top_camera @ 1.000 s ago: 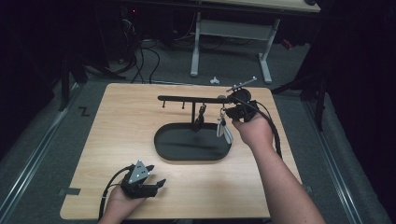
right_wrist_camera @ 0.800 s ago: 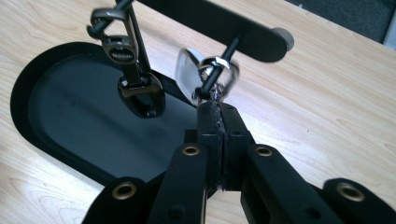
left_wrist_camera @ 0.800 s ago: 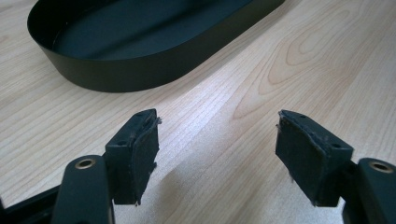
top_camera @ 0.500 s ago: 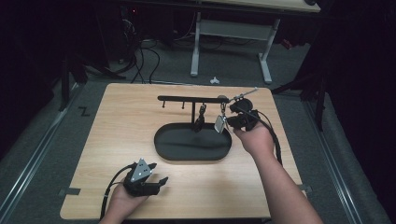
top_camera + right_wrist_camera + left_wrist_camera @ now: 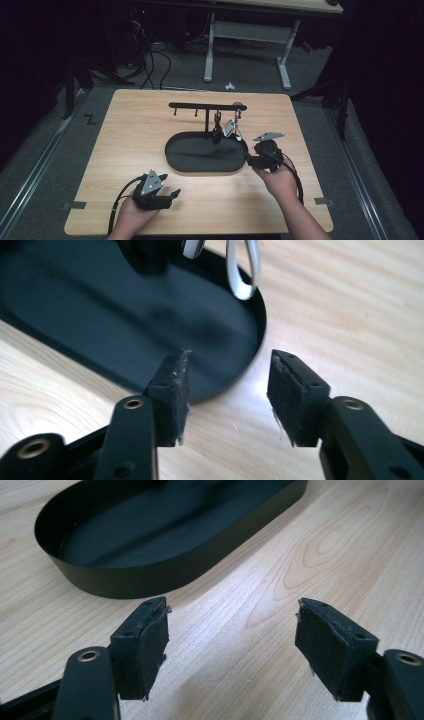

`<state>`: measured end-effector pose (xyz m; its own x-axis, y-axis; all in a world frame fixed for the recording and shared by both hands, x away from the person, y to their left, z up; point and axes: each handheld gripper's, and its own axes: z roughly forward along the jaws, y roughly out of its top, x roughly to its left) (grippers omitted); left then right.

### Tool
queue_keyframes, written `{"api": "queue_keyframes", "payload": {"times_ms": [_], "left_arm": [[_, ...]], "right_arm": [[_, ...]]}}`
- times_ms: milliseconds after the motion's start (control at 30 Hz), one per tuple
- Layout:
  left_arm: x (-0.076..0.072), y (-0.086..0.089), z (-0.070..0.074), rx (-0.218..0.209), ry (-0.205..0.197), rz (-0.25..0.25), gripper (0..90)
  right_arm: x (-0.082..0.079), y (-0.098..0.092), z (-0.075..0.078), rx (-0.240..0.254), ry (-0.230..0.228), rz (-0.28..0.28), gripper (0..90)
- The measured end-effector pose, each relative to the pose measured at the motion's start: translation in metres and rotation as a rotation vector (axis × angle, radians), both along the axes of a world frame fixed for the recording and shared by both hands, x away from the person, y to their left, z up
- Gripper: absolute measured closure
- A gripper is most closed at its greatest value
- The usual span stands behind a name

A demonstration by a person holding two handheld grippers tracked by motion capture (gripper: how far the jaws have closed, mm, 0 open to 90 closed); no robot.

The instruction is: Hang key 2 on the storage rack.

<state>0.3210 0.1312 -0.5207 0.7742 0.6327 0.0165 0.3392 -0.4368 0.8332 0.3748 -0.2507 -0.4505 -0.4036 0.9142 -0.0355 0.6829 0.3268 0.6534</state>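
Note:
A black oval tray lies mid-table, with a black hook rack standing over its far side. A dark item and a silvery item hang from the rack's right part. My right gripper is low at the tray's right end; its jaws have just been opening, and nothing is between them. In the right gripper view the open jaws face the tray's rim, and a shiny loop hangs above. My left gripper rests near the front edge, open and empty, pointing at the tray.
The wooden table stands on grey floor. Behind it is a white desk frame with cables on the floor. Bare wood lies to the left of the tray and along the front between the two hands.
My right hand has come down from the rack's right end to the table beside the tray, and its jaws have opened. The silvery item stays hanging on the rack. The left hand has kept still.

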Motion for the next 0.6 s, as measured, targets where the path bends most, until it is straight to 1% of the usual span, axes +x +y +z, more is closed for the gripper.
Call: {"api": "queue_keyframes", "payload": {"times_ms": [33, 133, 167, 200, 233, 267, 300, 333, 367, 400, 433, 500, 567, 600], "left_arm": [[0.0, 0.0, 0.0, -0.005, 0.004, 0.003, 29.9], [0.001, 0.0, -0.001, 0.001, 0.009, 0.008, 29.7], [0.0, 0.001, -0.002, 0.001, 0.012, 0.015, 29.6], [0.0, 0.001, -0.002, 0.001, 0.012, 0.015, 29.6], [-0.001, 0.001, -0.002, 0.001, 0.015, 0.018, 29.6], [-0.001, 0.001, -0.002, 0.003, 0.015, 0.023, 29.6], [-0.002, 0.002, -0.002, 0.003, 0.015, 0.026, 29.5], [-0.002, 0.003, -0.002, -0.003, 0.016, 0.031, 29.5], [-0.003, 0.004, -0.002, -0.009, 0.017, 0.033, 29.4], [-0.003, 0.005, -0.002, -0.014, 0.015, 0.037, 29.4], [-0.005, 0.005, -0.002, -0.008, 0.009, 0.045, 29.4], [-0.006, 0.005, -0.003, -0.005, 0.01, 0.056, 29.5], [-0.006, 0.005, -0.004, -0.003, 0.016, 0.065, 29.6], [-0.006, 0.005, -0.004, -0.003, 0.016, 0.065, 29.6]], "right_arm": [[0.0, 0.0, 0.0, 0.0, 0.0, 0.0, 48.1], [-0.011, -0.017, -0.017, 0.048, -0.013, -0.022, 45.7], [-0.018, -0.027, -0.026, 0.066, -0.025, -0.03, 45.5], [-0.018, -0.027, -0.026, 0.066, -0.025, -0.03, 45.5], [-0.022, -0.034, -0.032, 0.089, -0.015, -0.041, 45.5], [-0.03, -0.042, -0.04, 0.1, -0.019, -0.052, 45.4], [-0.034, -0.046, -0.043, 0.1, -0.031, -0.053, 45.1], [-0.034, -0.046, -0.043, 0.1, -0.031, -0.053, 45.1], [-0.042, -0.052, -0.049, 0.106, -0.047, -0.05, 44.0], [-0.042, -0.052, -0.049, 0.106, -0.047, -0.05, 44.0], [-0.051, -0.057, -0.053, 0.092, -0.073, -0.037, 41.9], [-0.063, -0.062, -0.057, 0.089, -0.107, -0.037, 39.3], [-0.081, -0.069, -0.061, 0.1, -0.169, -0.051, 39.1], [-0.088, -0.073, -0.063, 0.109, -0.179, -0.057, 40.0]]}}
